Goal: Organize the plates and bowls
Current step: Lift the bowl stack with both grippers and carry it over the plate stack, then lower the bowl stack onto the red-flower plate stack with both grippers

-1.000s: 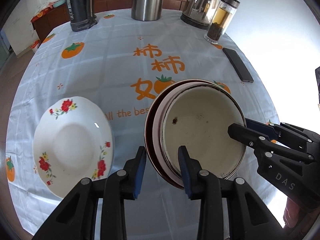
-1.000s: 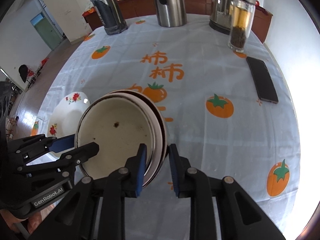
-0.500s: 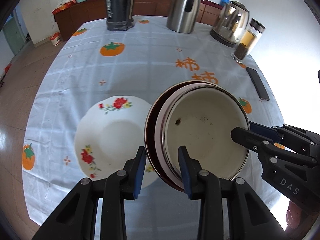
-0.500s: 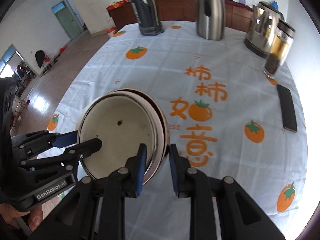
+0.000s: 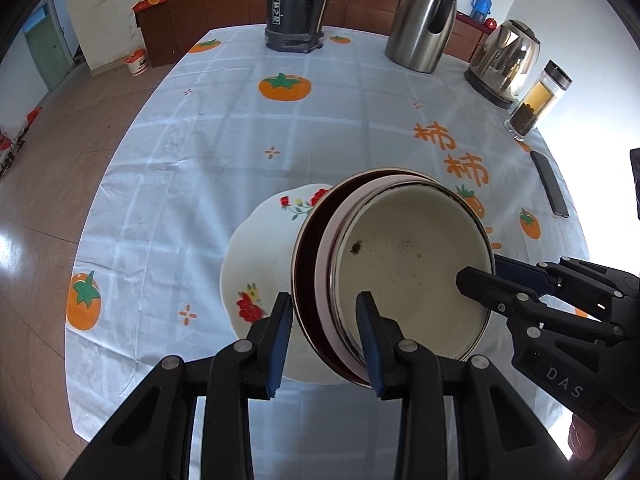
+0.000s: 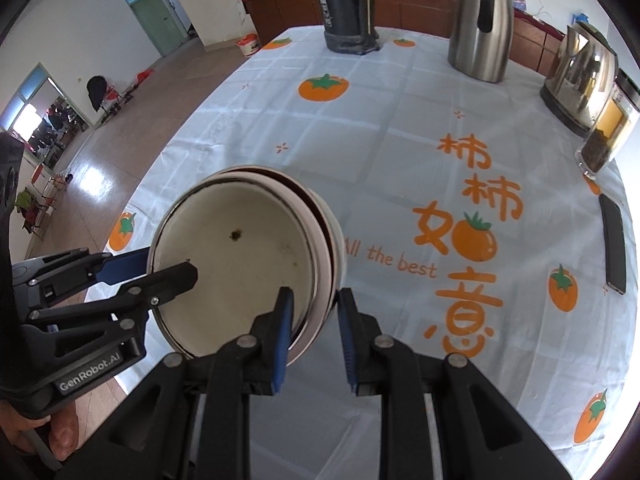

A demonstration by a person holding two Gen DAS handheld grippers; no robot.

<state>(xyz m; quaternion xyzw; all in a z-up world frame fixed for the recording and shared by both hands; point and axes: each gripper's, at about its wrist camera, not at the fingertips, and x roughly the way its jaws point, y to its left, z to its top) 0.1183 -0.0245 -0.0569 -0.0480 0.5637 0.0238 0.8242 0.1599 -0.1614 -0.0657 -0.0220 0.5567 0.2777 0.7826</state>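
Note:
A stack of nested bowls [image 5: 408, 268], cream inside with a dark outer one, hangs in the air, held by both grippers. My left gripper [image 5: 325, 322] is shut on the stack's near rim. My right gripper [image 6: 314, 320] is shut on the opposite rim of the stack [image 6: 240, 256], and it also shows in the left wrist view [image 5: 480, 272]. A white plate with red flowers [image 5: 260, 272] lies on the tablecloth, partly under the stack.
The table [image 5: 224, 128] has a white cloth with orange persimmons. At the far side stand a black flask [image 5: 296, 4], a steel jug [image 5: 424, 24], a kettle [image 5: 506, 64] and a tea jar [image 5: 538, 100]. A phone [image 5: 552, 188] lies at the right.
Both grippers have carried the bowl stack leftward and up, from beside the flowered plate to partly over it. The grip on the rims is unchanged.

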